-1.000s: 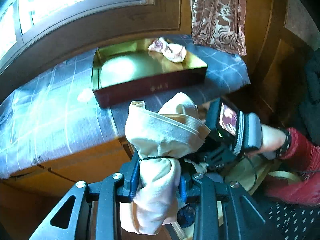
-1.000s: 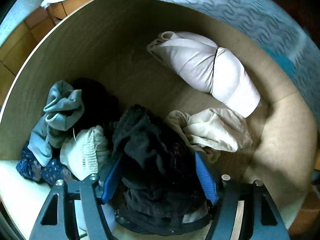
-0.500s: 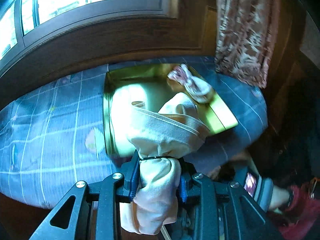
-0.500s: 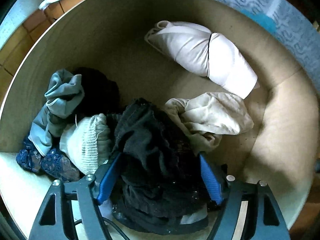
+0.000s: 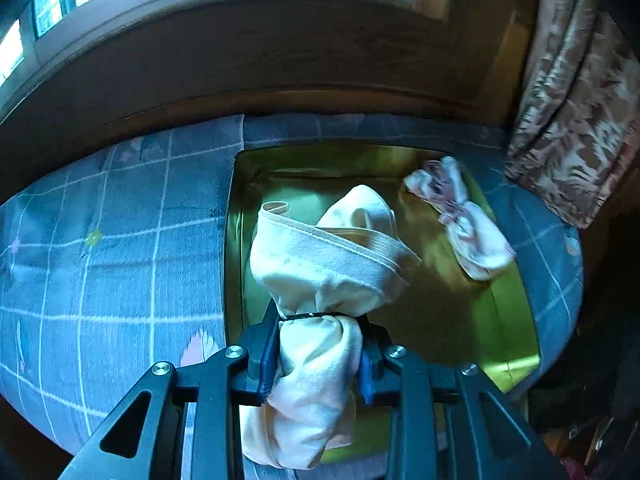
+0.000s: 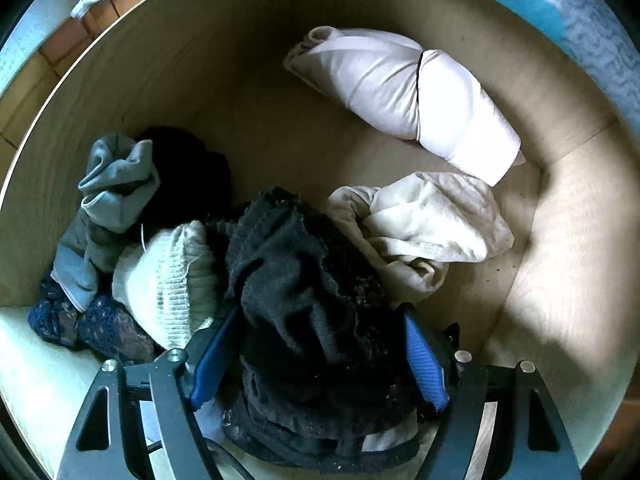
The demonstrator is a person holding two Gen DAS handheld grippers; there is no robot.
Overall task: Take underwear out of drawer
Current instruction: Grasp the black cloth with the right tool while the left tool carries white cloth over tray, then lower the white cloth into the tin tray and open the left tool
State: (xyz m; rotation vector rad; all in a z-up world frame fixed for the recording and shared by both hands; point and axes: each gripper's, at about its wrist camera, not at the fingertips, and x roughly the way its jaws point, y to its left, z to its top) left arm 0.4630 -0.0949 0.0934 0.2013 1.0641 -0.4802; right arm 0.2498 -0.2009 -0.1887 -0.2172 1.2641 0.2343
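No brand, label or writing can be read on anything in either view. Your left hand-held gripper (image 5: 318, 354) is clamped on a cream underwear bundle (image 5: 316, 280), its blue pads pressing the cloth from both sides at the spot where a thin dark band cinches the roll; the ribbed waistband end fans out above the pads and the rest hangs below them. You hold that bundle over a gold tray (image 5: 472, 332) that sits on a blue checked cover (image 5: 112, 248), with a pink-and-white bundle (image 5: 464, 220) lying in the tray's far right corner, well apart from the piece you grip. A patterned curtain (image 5: 576, 120) hangs at the right, beneath a window (image 5: 60, 4). Your right hand-held gripper (image 6: 318, 354) points down into the wooden drawer (image 6: 568, 264), its jaws standing apart with a heap of black underwear (image 6: 304, 280) between them; the blue pads flank the heap and I cannot tell whether they touch it. Just left of the heap lie a white ribbed piece (image 6: 168, 280), a grey piece (image 6: 112, 196) and a dark blue lace piece (image 6: 80, 320). To its right lies a crumpled cream piece (image 6: 432, 224), and beyond that a white rolled bundle (image 6: 404, 92) tied with a dark band, near the drawer's far wall.
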